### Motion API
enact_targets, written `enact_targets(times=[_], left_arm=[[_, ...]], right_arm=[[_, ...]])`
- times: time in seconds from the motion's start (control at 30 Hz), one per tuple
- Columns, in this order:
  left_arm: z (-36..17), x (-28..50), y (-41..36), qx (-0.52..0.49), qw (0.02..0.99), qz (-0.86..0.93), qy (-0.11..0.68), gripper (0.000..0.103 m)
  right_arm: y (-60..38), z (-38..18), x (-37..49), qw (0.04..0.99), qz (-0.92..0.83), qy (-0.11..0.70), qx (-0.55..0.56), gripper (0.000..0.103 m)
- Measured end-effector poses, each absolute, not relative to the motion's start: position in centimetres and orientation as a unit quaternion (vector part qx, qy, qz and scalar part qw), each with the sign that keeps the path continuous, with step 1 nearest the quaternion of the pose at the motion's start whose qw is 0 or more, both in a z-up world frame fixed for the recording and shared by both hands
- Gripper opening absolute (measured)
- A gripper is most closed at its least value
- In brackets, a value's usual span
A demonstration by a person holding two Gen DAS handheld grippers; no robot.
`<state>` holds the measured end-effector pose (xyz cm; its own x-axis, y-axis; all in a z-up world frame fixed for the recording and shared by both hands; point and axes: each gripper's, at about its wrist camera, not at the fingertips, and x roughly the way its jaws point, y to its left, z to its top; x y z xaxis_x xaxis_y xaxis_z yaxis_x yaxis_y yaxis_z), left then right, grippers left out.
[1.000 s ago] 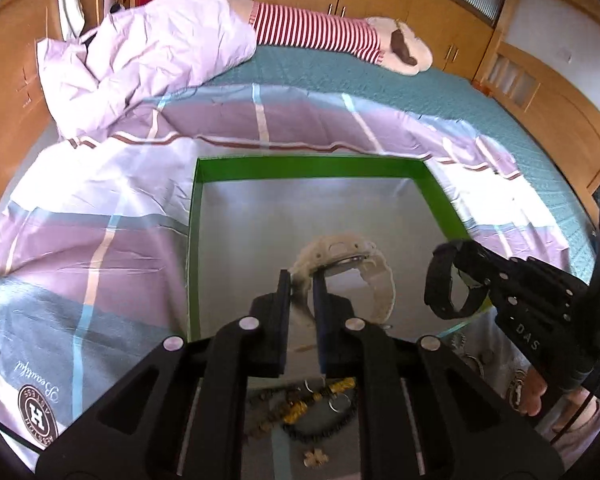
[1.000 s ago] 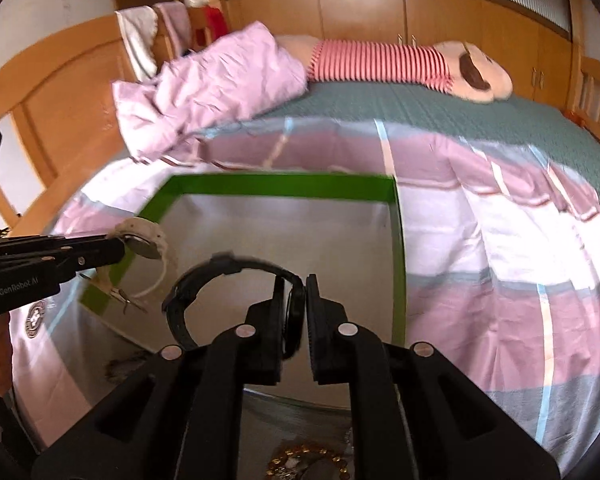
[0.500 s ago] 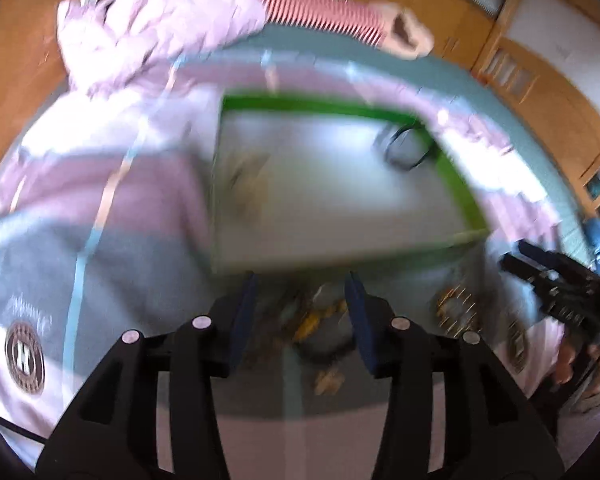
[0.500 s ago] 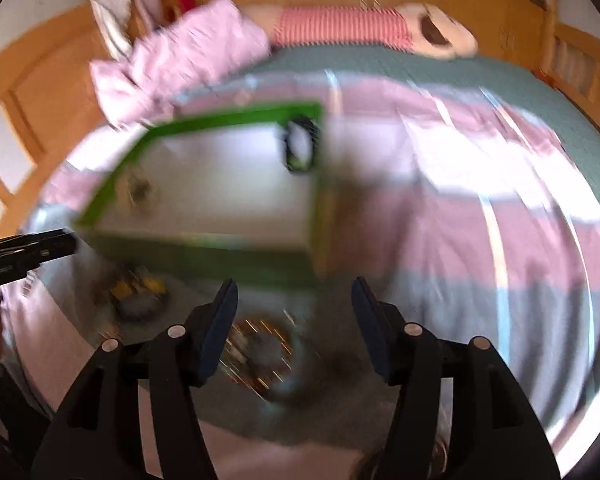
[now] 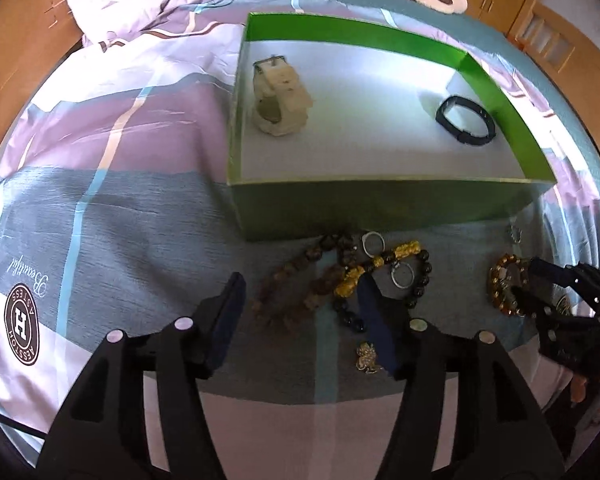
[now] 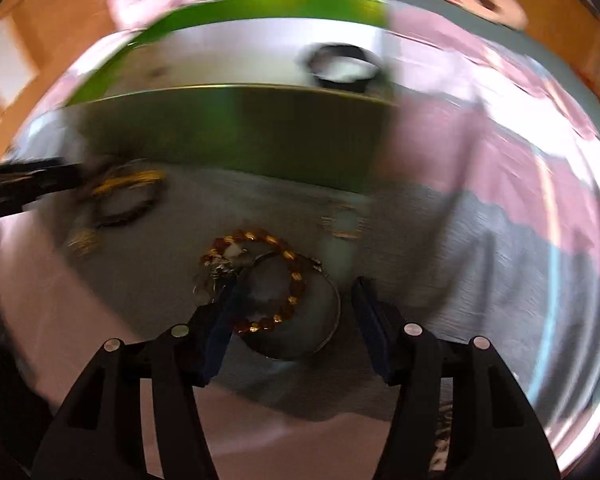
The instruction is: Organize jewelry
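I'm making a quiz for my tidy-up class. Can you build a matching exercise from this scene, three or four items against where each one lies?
Things:
1. cream watch
2. black band
3. amber bead bracelet
4. small gold charm

Places:
A. on the bedspread, between the right gripper's open fingers
B. inside the green box, left side
C. on the bedspread, beside the left gripper's right finger
D. inside the green box, right side

Pairs: 1-B, 2-D, 3-A, 4-C
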<state>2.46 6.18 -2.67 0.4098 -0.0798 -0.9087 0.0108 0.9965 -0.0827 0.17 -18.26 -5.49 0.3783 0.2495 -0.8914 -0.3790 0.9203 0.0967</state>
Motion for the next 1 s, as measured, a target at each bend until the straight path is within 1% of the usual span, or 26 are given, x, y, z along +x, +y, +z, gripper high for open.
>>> enact_targets(times=[0.13,0.23,0.3,0.33,0.37,0.4,0.47,0.53,0.67,0.83,0.93,1.0], left_arm=[[-3.0,2.4,6.0,-0.023,0.835,-0.025,0.549,0.061],[-3.1,2.6,6.0,-0.020,0.833,-0.022,0.553,0.061],[-3.2,2.6,6.1,-0.019,0.832,-0.021,0.555,0.063],[-3.3,2.6,6.1,-0.019,0.831,-0.021,0.555,0.064],[-3.3,2.6,6.0,-0.018,0.831,-0.021,0.555,0.065],[-3.3,2.6,6.0,-0.018,0.831,-0.022,0.555,0.065],[-3.4,2.5,5.8,-0.015,0.831,-0.026,0.556,0.065],[-3.4,2.5,5.4,-0.011,0.830,-0.031,0.557,0.065],[-3.5,2.3,5.0,-0.004,0.829,-0.040,0.558,0.065],[-3.6,2.1,4.6,-0.003,0.829,-0.054,0.556,0.065],[-3.6,1.9,3.7,0.009,0.831,-0.074,0.552,0.063],[-3.8,1.8,3.3,0.015,0.835,-0.078,0.544,0.059]], right_arm=[[-17.8,-3.7,-0.9,0.845,0.219,0.483,-0.068,0.058],[-16.9,-3.8,-1.5,0.836,0.257,0.481,-0.066,0.057],[-16.0,-4.2,-1.9,0.834,0.267,0.475,-0.080,0.049],[-15.6,-4.4,-1.8,0.835,0.266,0.474,-0.084,0.039],[-15.2,-4.8,-1.6,0.834,0.262,0.478,-0.086,0.033],[-15.0,-5.1,-1.1,0.831,0.258,0.484,-0.087,0.031],[-14.3,-5.8,-0.9,0.832,0.247,0.485,-0.102,0.024],[-14.2,-5.7,-0.9,0.837,0.242,0.477,-0.113,0.008],[-14.6,-4.2,-0.7,0.850,0.249,0.454,-0.095,0.008],[-17.2,-2.6,0.2,0.873,0.235,0.426,-0.035,0.008],[-18.0,-2.2,0.7,0.881,0.212,0.422,-0.023,0.008],[-17.8,-2.2,1.1,0.886,0.196,0.420,-0.013,0.008]])
